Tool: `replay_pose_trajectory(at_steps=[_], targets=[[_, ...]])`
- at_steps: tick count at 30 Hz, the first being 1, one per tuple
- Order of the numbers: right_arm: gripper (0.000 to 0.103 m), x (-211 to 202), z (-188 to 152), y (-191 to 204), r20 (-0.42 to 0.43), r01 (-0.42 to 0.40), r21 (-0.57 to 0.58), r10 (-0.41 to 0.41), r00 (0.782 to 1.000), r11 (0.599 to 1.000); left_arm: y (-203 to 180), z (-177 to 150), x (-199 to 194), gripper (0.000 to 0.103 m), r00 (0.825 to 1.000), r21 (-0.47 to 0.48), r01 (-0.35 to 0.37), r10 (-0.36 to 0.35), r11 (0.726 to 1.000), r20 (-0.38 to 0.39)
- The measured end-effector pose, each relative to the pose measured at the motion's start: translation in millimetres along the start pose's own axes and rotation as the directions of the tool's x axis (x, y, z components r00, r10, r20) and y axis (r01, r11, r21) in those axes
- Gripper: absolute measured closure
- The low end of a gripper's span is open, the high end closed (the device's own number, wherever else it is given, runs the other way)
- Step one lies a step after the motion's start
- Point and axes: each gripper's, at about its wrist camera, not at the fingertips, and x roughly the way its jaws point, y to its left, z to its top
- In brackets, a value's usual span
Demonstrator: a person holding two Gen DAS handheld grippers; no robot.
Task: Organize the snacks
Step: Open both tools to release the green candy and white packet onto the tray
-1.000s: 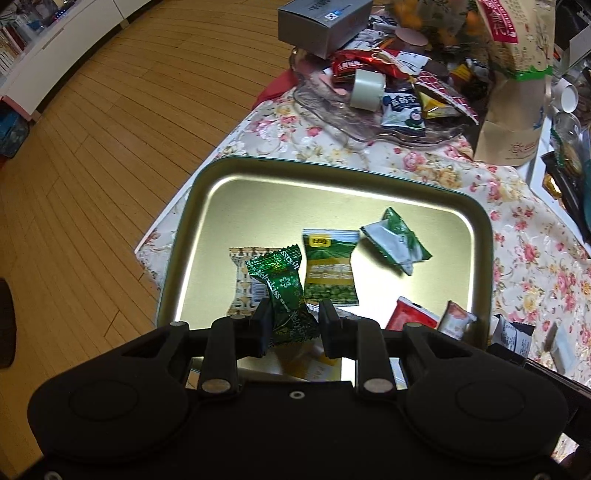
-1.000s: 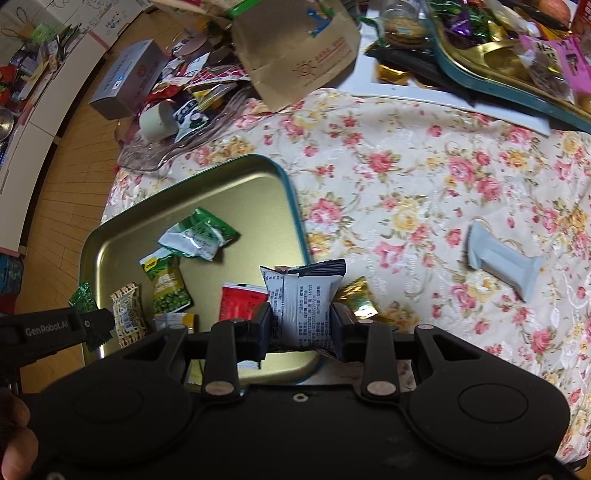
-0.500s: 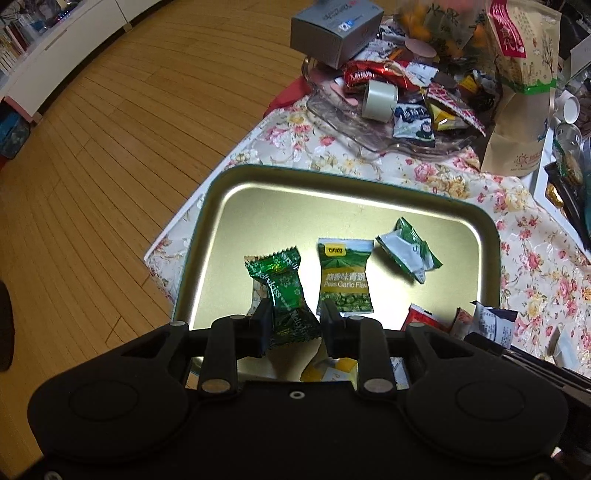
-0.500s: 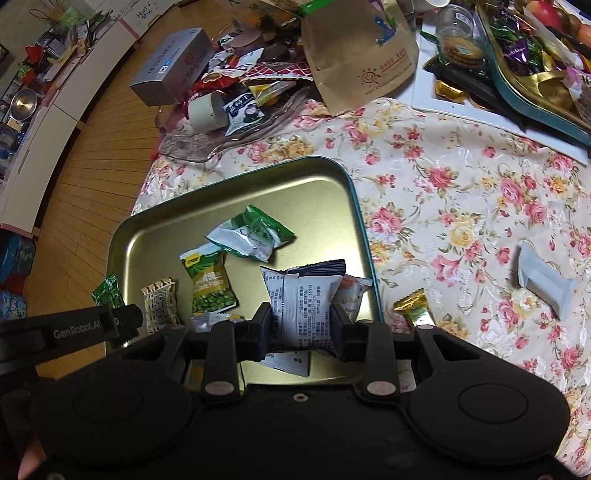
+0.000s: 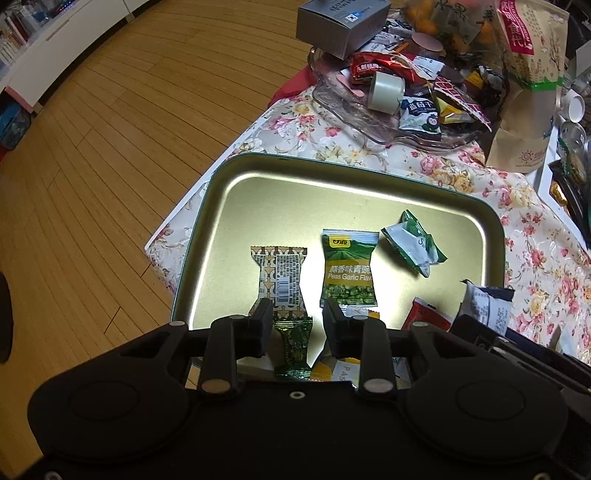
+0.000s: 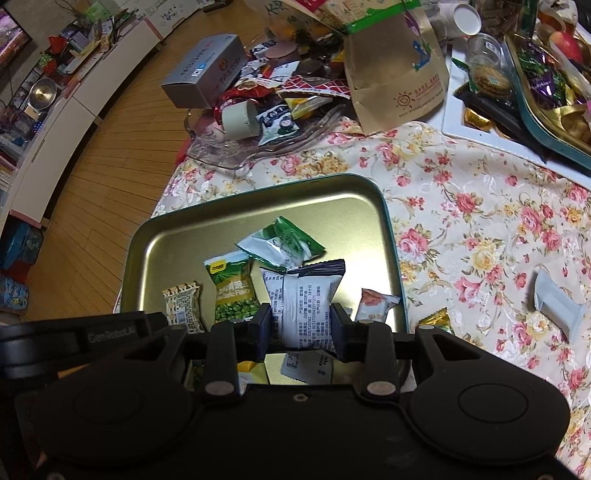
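Note:
A gold metal tray [image 5: 332, 184] [image 6: 184, 229] lies on the floral cloth. In it lie a green peas packet [image 5: 349, 267] [image 6: 234, 291], a brown patterned candy [image 5: 280, 273] [image 6: 183, 304], a green-white packet [image 5: 413, 245] [image 6: 280, 245] and a small pink packet [image 6: 375, 304]. My left gripper [image 5: 295, 317] is open over the tray's near edge; a dark green candy [image 5: 293, 347] lies on the tray below the gap. My right gripper [image 6: 301, 319] is shut on a white packet with a black end [image 6: 301, 299], held above the tray.
A glass dish [image 5: 391, 125] [image 6: 236, 155] heaped with snacks and a tape roll [image 5: 386, 92] stands behind the tray, with a grey box [image 5: 340, 22] and paper bag [image 6: 395, 74]. A gold candy [image 6: 434, 319] and grey holder [image 6: 557, 304] lie on the cloth to the right. Table edge and wooden floor are left.
My left gripper has opened and let the dark green candy drop onto the tray. My right gripper has carried the white packet further over the tray.

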Motion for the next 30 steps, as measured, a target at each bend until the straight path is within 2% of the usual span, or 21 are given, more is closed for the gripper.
replay_pose_trajectory(at_steps=[3,5,9,23,30], targets=[[0.065,-4.5,-1.4,3.0,0.028,-0.016,-0.013,0.016,0.999,1.0,-3.1,-0.8,0.7,0.063,1.0,0.012,0.004,-0.004,1.0,-0.006],[0.053,-9.1,-0.9,3.2,0.051,-0.042,-0.015,0.043,0.998,0.999,-3.6,-1.1,0.9,0.064,1.0,0.013,0.006,-0.006,1.0,-0.009],[0.051,-16.8,2.1,1.4,0.08,-0.064,-0.008,0.064,0.995,0.998,-4.3,-0.6,0.1,0.064,1.0,0.012,0.007,-0.007,1.0,-0.008],[0.05,-12.2,3.4,-21.7,0.051,0.048,0.025,-0.049,0.997,0.999,-13.3,-1.8,-0.3,0.063,1.0,0.041,0.012,-0.012,0.999,-0.017],[0.048,-12.3,5.4,-57.3,0.035,0.119,0.1,-0.123,0.992,0.988,-24.4,-4.0,-6.2,0.063,1.0,0.076,0.02,-0.019,0.997,-0.008]])
